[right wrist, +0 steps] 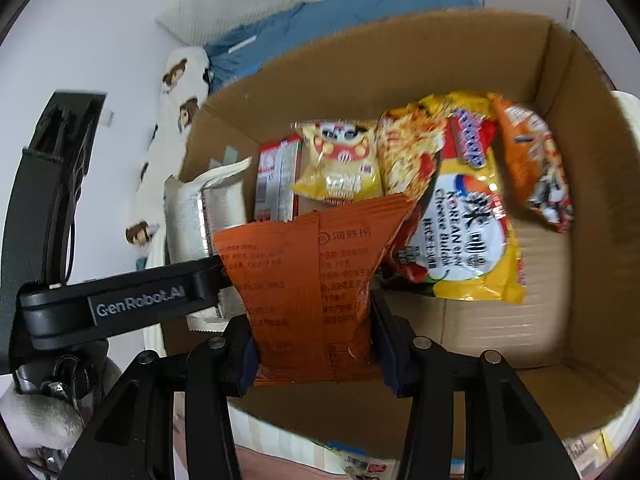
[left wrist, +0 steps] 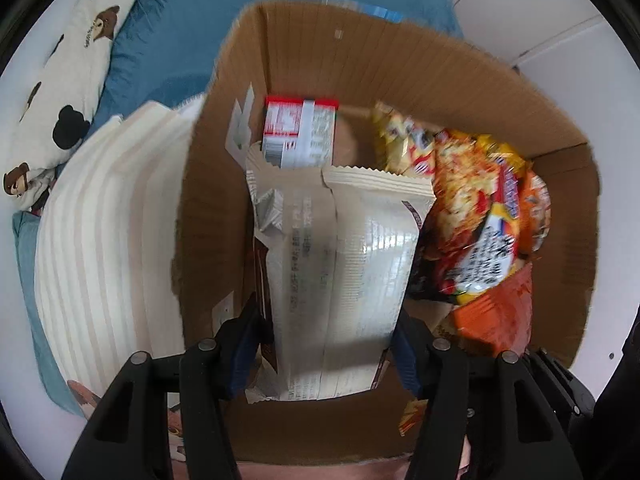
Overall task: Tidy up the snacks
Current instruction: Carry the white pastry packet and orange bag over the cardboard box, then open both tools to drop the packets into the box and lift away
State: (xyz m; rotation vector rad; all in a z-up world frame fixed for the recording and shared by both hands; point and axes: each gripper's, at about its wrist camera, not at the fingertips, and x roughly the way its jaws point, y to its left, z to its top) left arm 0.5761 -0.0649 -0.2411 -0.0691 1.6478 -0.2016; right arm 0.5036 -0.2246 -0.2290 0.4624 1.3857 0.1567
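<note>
Both grippers hang over the cardboard box (left wrist: pixel 400 64), left gripper (left wrist: pixel 328 340) clasping the cream packet (left wrist: pixel 352 264), right gripper (right wrist: pixel 312 356) the orange packet (right wrist: pixel 304 280), for stowing at six o'clock.

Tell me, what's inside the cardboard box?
In the cardboard box: a red-and-white carton, a small yellow bag, a yellow noodle pack and an orange pack. Held packets hide the floor beneath.

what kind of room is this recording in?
Likely a bedroom: the cardboard box of snacks sits on a bed with a blue sheet, beside a bear-print pillow and a striped cushion.
</note>
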